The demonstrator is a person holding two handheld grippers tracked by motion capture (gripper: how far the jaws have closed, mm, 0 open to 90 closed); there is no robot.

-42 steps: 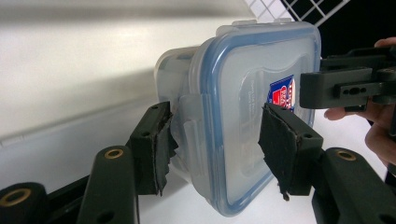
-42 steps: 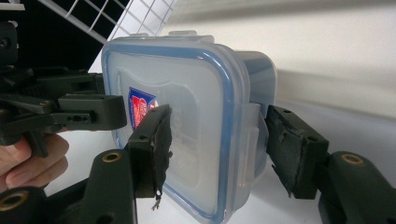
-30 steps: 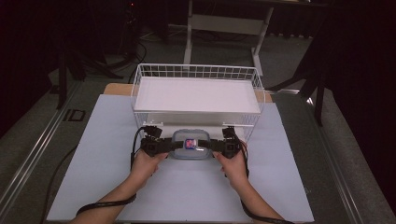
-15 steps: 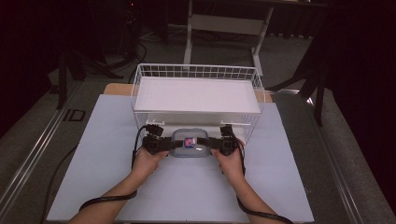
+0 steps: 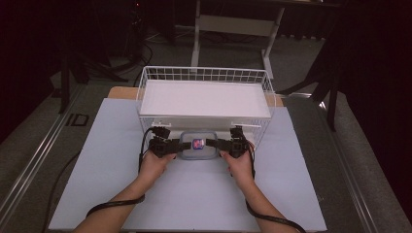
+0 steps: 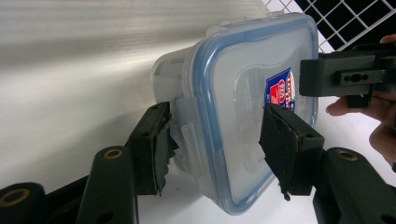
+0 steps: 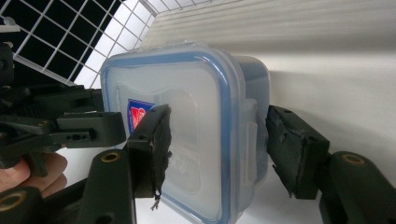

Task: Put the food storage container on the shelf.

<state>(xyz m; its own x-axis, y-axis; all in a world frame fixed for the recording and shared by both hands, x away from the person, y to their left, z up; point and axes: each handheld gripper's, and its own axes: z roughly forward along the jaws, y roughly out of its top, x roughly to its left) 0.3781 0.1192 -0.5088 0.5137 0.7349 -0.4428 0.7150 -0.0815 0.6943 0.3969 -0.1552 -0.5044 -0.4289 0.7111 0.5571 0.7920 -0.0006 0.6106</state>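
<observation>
Clear plastic container [image 5: 197,145] with blue-rimmed snap lid and a red-and-blue label, lying at the centre of the high view on the white worktop [image 5: 111,160], just in front of the white wire basket [image 5: 204,75]. Left gripper [image 5: 171,146], left of centre in that view, closed on the container's left end: in the left gripper view its fingers [image 6: 156,140] clamp the container [image 6: 243,112] across the short edge, one pad against the side latch at lower left of the frame, the other flat on the lid at lower right, beside the label. Right gripper [image 5: 224,144], right of centre, gripping the opposite end: in the right gripper view one pad lies on the lid at lower left, the other at the latch side of the container [image 7: 196,140] at lower right. Container thus spans the gap between the two grippers, held at both ends, lid facing up.
</observation>
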